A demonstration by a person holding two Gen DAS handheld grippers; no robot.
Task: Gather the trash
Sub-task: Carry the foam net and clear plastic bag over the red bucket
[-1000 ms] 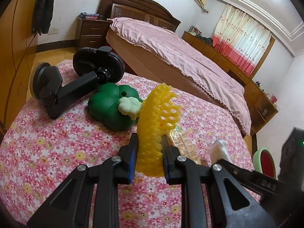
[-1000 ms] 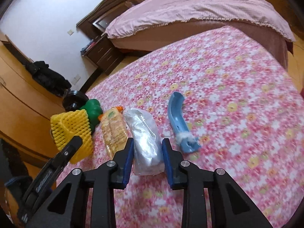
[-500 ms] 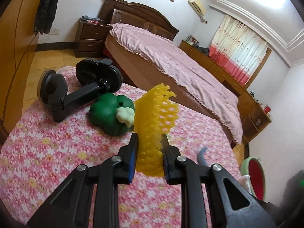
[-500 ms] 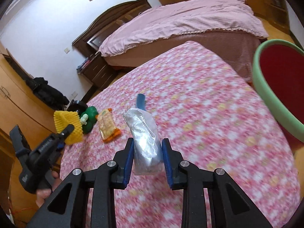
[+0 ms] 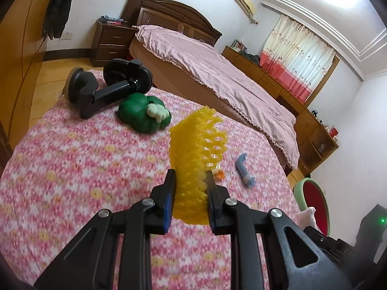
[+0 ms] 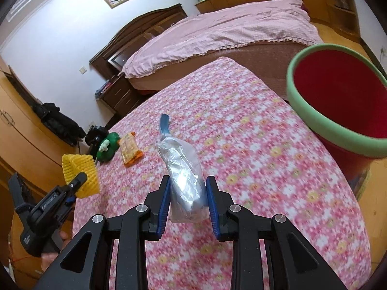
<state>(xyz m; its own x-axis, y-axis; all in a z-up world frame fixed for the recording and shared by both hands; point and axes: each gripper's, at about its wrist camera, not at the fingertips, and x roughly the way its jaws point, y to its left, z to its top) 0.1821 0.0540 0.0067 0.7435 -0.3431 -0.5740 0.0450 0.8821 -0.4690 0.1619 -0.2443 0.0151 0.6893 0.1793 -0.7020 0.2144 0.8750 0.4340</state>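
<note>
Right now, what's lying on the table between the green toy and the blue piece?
An orange snack packet lies between the green toy and the blue piece, flat on the floral cloth. The right wrist view shows it best.

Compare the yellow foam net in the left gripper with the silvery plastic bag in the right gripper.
The yellow foam mesh net is an open lattice with holes; the crumpled silvery plastic bag is a smooth, shiny film.
The net is opaque bright yellow; the bag is translucent and reflective.
The net flares wide above the jaws; the bag narrows to a point.
Shared: each is clamped upright off the flowered tablecloth, one in the left gripper, one in the right gripper.
</note>
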